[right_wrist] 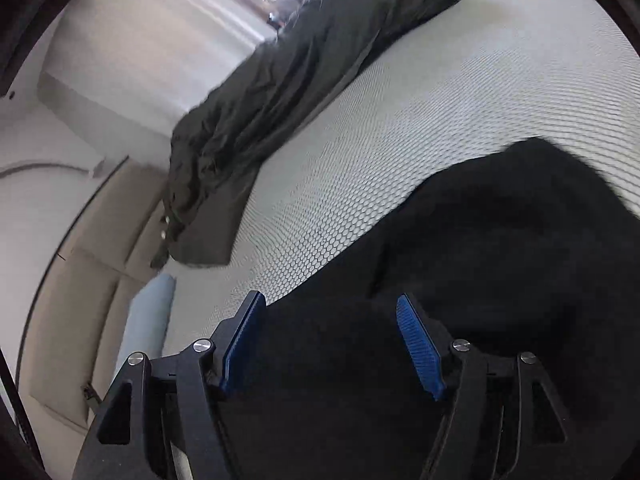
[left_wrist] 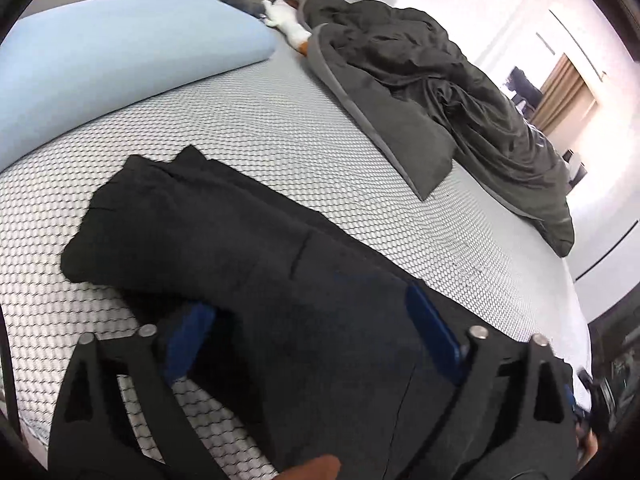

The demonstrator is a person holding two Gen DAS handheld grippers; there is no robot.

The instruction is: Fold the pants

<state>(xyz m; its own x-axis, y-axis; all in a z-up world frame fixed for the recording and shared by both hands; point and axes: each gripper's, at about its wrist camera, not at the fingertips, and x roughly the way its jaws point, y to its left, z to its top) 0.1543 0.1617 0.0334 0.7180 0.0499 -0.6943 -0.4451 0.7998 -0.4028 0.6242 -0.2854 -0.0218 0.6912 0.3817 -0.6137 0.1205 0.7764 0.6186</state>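
Note:
The black pants (left_wrist: 224, 240) lie folded in a thick bundle on the honeycomb-patterned mattress (left_wrist: 280, 128). My left gripper (left_wrist: 312, 332) hovers over their near end with its blue pads (left_wrist: 436, 336) spread wide. The cloth lies below them and neither pad presses on it. In the right wrist view the same pants (right_wrist: 500, 248) fill the lower right, blurred. My right gripper (right_wrist: 332, 340) stands open above the dark fabric, and its ribbed blue pads (right_wrist: 420, 348) are clear of the cloth. A fingertip (left_wrist: 316, 468) shows at the bottom edge of the left wrist view.
A crumpled dark grey duvet (left_wrist: 420, 92) lies along the far side of the bed (right_wrist: 256, 128). A light blue pillow (left_wrist: 120, 52) sits by the beige headboard (right_wrist: 80, 280). A small white soft item (left_wrist: 286, 20) rests behind the duvet. Bare mattress (right_wrist: 440, 92) lies between pants and duvet.

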